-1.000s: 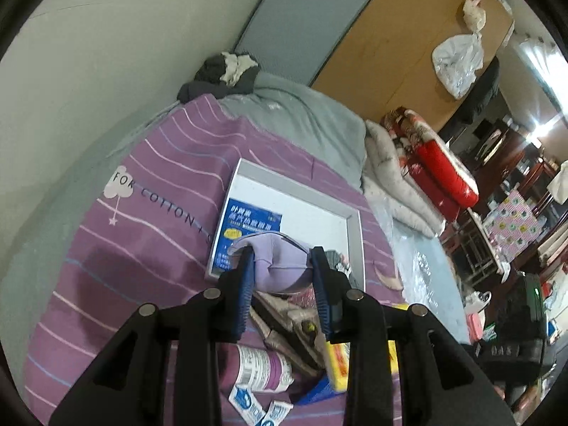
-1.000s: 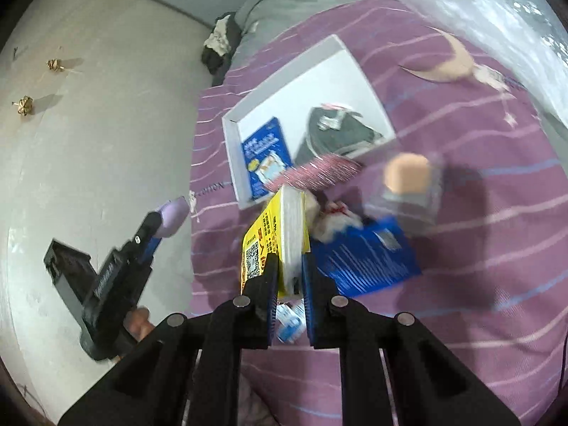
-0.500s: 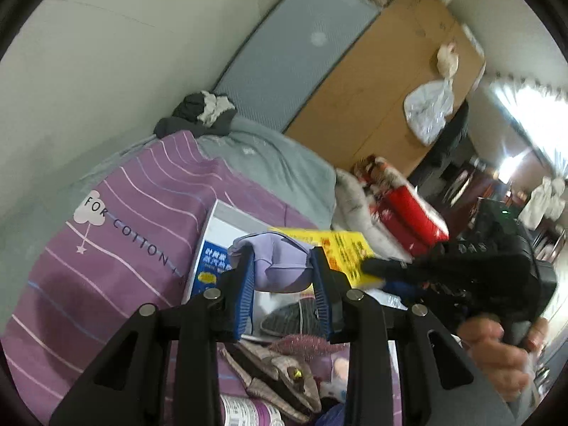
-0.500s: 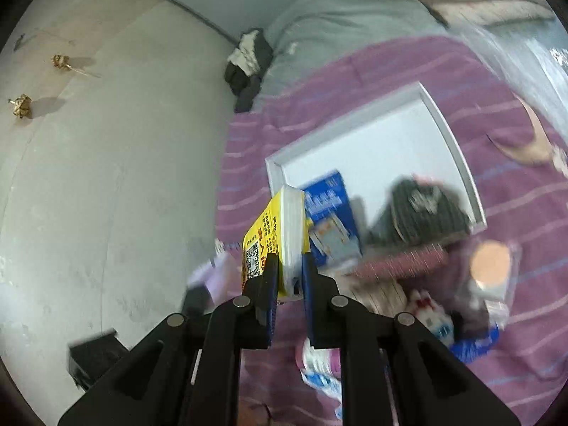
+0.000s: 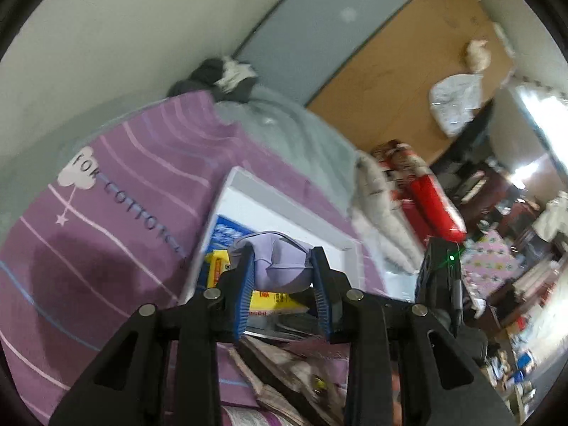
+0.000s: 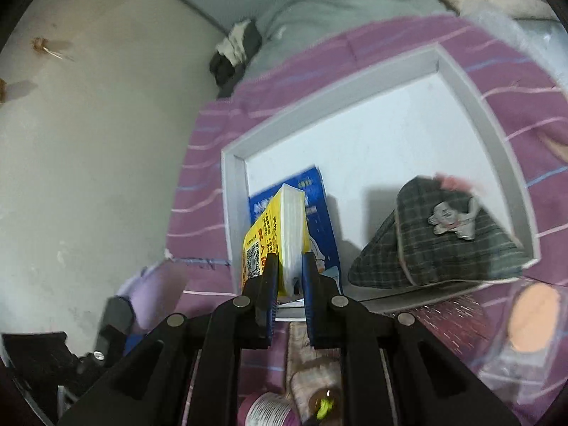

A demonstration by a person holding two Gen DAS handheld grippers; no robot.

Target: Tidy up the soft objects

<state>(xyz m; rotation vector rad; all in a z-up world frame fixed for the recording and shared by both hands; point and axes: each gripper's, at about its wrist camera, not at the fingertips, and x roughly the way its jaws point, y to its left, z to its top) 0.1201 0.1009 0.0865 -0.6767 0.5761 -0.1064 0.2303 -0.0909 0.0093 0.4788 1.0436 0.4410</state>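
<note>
Left gripper (image 5: 284, 284), in the lower centre of its own view, is clenched on a soft lilac pad (image 5: 280, 266) that bulges between the two blue fingers (image 5: 245, 291). Behind the pad, in the middle of this frame, lies the white tray (image 5: 284, 202) on the purple striped bedcover (image 5: 124, 195). A blue packet (image 5: 227, 230) lies inside the tray near its left wall.

Right gripper (image 6: 288, 284), at the lower centre of the right wrist view, is grasping a yellow tissue pack (image 6: 280, 234). The pack stands on its narrow edge, with its white side turned up, and it is over the left part of the tray (image 6: 355, 106), above the blue packet (image 6: 319, 206). At the right of the tray rests a dark checked pouch (image 6: 443, 245) with a small grey figure on it; its lower edge seems to lie over the near wall of the tray.

Outside the tray, at the lower right of this frame, a clear bag with a round peach puff (image 6: 532, 319) lies on the bedcover (image 6: 497, 71). At the lower left, blurred, the other gripper with the lilac pad (image 6: 156, 291) is visible.
</note>
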